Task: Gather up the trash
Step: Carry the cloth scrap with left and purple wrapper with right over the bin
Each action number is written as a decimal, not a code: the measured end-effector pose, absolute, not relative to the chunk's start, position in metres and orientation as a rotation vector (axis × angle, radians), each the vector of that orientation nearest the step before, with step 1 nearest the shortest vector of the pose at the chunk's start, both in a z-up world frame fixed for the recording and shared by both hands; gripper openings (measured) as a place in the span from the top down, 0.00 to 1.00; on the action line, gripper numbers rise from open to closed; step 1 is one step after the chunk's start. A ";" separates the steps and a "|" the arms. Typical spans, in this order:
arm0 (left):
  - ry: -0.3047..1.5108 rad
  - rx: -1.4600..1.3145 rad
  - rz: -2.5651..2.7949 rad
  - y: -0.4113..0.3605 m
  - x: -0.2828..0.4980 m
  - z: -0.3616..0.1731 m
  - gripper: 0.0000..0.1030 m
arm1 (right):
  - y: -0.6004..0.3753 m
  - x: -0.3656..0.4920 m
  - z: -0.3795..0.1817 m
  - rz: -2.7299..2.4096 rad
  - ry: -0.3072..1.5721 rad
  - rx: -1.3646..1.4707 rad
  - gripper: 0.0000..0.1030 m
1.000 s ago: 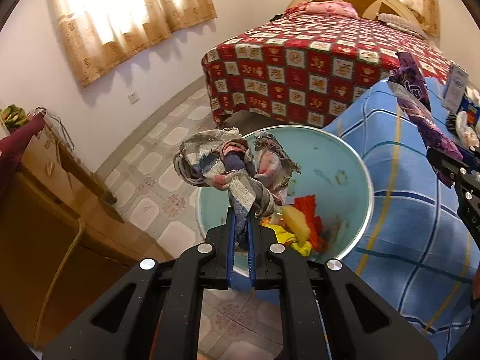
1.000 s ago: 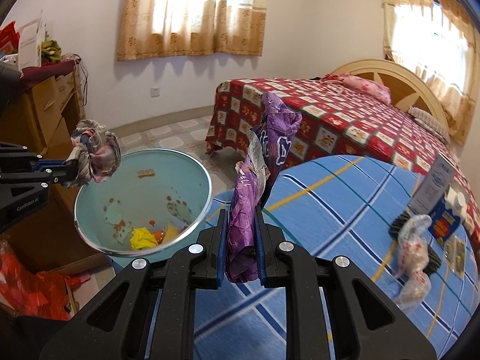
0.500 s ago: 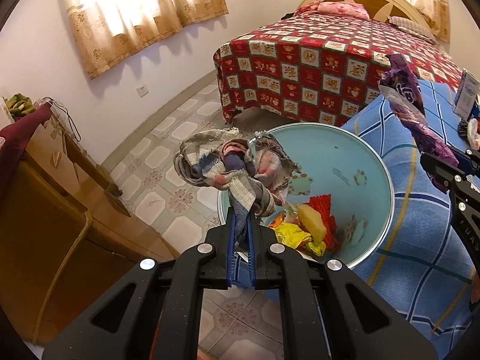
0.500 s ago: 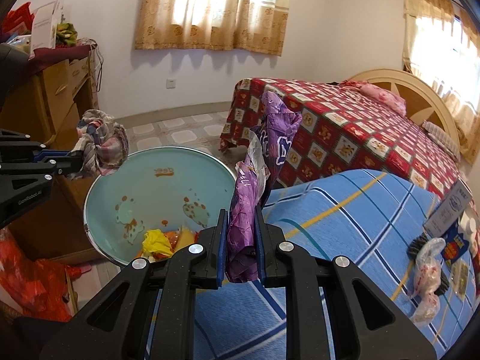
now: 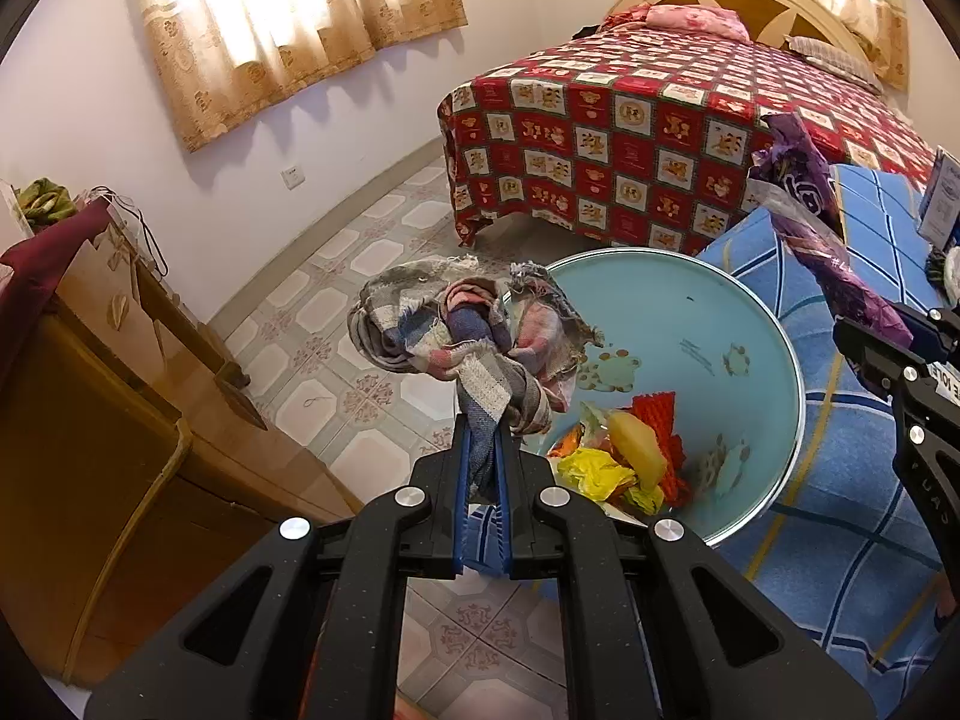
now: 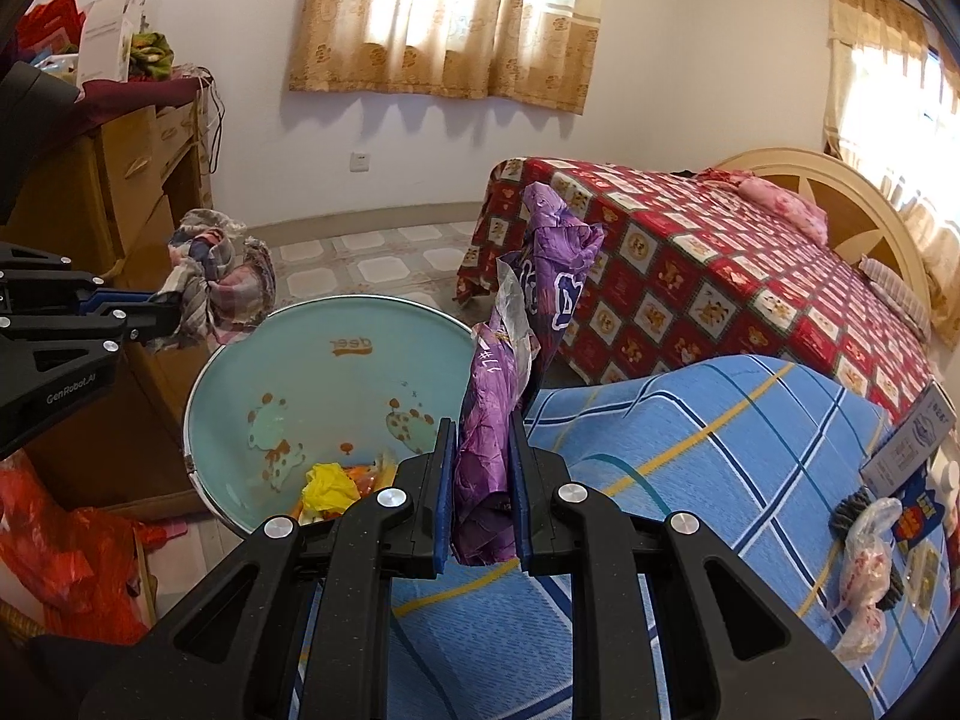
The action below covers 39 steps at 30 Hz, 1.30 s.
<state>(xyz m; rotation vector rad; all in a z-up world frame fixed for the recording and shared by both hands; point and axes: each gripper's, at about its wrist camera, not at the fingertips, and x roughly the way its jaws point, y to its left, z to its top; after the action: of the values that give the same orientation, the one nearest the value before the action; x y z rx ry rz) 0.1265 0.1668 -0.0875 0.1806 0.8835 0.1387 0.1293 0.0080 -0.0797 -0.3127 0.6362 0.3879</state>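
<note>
Left gripper: jaws closed tight on a bunched plaid rag, held in the air just over the near-left rim of the basin.
Right gripper: jaws clamped on a crumpled purple wrapper, which stands up from the fingers, beside the basin's right rim and over the left edge of the blue checked cover.
Basin: pale blue, round, standing against the left edge of the blue cover; yellow, orange and red scraps lie at its bottom.
Right edge of blue cover: a clear plastic bag and a white card lie there.
Behind: a bed with a red patterned spread.
</note>
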 end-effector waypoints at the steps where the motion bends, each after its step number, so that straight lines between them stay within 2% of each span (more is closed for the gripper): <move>1: 0.884 0.179 0.141 0.167 0.127 -0.088 0.93 | 0.009 0.130 -0.079 0.389 0.636 -0.313 0.84; 39: 0.884 0.172 0.138 0.173 0.129 -0.089 0.93 | 0.021 0.129 -0.080 0.426 0.635 -0.331 0.84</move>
<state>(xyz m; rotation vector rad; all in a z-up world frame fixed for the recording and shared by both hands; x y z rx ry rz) 0.1295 0.1727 -0.0886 0.1715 0.8840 0.1380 0.1290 0.0209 -0.0803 -0.3311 0.6346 0.4257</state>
